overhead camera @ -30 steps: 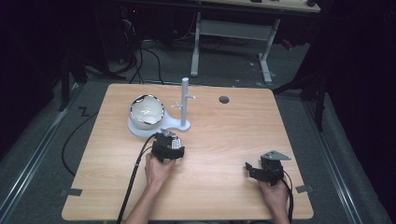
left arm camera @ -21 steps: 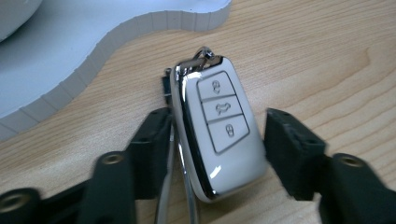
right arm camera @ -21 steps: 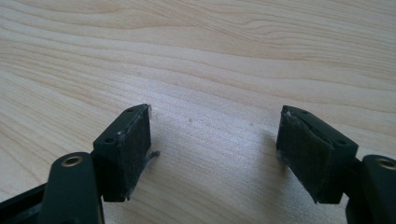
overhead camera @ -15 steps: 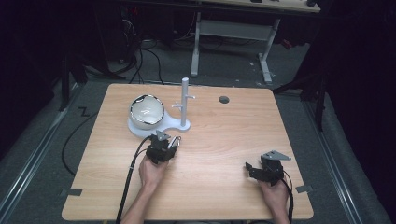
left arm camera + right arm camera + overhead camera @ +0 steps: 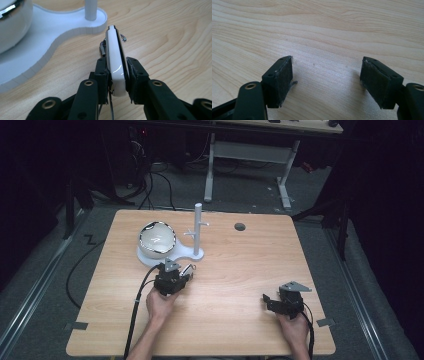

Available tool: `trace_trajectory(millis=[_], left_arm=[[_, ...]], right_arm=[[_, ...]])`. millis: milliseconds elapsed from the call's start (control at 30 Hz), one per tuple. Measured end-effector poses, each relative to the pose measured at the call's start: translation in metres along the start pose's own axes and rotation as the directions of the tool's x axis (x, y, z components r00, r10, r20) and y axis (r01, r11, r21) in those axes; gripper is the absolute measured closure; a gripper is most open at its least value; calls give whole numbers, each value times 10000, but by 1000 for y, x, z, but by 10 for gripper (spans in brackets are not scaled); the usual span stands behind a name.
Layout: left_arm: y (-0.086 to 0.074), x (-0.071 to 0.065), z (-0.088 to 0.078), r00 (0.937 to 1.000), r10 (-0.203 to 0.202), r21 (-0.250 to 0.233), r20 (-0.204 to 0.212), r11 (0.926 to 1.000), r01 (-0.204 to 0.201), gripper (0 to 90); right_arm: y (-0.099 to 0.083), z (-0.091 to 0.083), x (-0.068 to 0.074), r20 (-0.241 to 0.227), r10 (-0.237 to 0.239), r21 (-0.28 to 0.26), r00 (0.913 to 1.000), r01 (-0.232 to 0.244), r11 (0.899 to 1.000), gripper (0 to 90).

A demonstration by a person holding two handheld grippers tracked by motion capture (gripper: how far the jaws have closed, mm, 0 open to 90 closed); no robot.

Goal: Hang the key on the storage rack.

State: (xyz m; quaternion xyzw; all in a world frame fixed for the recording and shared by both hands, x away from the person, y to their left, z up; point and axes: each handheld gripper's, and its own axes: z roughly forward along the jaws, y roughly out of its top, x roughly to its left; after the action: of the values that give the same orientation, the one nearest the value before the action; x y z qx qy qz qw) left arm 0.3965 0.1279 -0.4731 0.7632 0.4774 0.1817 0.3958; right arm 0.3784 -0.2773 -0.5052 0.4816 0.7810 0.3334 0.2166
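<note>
My left gripper [image 5: 172,276] [image 5: 116,68] is shut on a slim white object [image 5: 114,57] held edge-up, with small metal parts [image 5: 103,47] at its far end. It rests low over the table, just in front of the white stand base [image 5: 150,256] [image 5: 50,32]. The stand's upright post [image 5: 198,232] [image 5: 91,8] with short pegs rises from that base. A shiny white bowl [image 5: 157,239] [image 5: 12,22] sits on the base's left part. My right gripper [image 5: 270,302] [image 5: 327,80] is open near the table's front right, with bare wood between its pads.
The wooden table [image 5: 235,265] has a small dark round hole [image 5: 240,226] near its far edge. A black cable [image 5: 137,310] trails from the left gripper off the front edge. Desk legs and cables stand on the floor behind.
The left gripper has shifted slightly left and turned a little while holding the white object. The right gripper has not moved.
</note>
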Motion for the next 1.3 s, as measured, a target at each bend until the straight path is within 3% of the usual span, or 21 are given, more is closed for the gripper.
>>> trace_trajectory(millis=[300,700,1300], left_arm=[[9,-3,-23,9992,205,-619,345,9979,-183,727],[19,2,-47,9981,106,-1206,607,9927,-32,727],[35,20,-68,9985,-156,-1505,528,9883,234,727]], right_arm=[[0,0,0,-10,-5,3,10000,5,10000,263],[0,0,0,-15,-3,4,10000,3,10000,263],[0,0,0,-18,3,1,10000,-3,10000,263]])
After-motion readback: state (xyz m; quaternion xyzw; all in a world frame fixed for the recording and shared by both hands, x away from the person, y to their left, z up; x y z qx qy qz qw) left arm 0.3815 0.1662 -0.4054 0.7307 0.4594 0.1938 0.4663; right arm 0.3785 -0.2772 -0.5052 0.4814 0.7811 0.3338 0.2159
